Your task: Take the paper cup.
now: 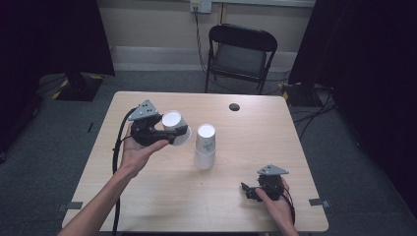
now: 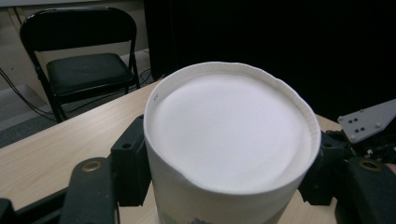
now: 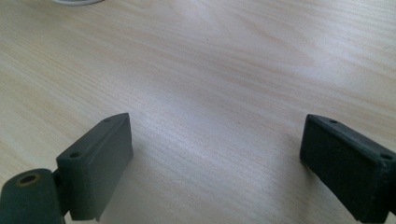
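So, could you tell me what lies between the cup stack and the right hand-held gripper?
Bare tabletop in the high view, from stack to right hand-held gripper.

A black folding chair (image 1: 242, 51) stands behind the wooden table (image 1: 147, 196).

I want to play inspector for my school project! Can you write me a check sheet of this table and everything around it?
Surface: light wooden table, with a small dark round spot near its far edge.
Job's things: a white paper cup held upside down above the table; a stack of cups standing upside down mid-table.
Clutter: nothing seen.
Grippers: left hand-held gripper shut on the paper cup, a pad on each side; right hand-held gripper open, nothing between its pads, low over the table's near right part.
Cables: one trails from the left hand-held gripper; more lie on the floor.
Surroundings: black folding chair behind the table, grey floor, dark curtains at both sides.
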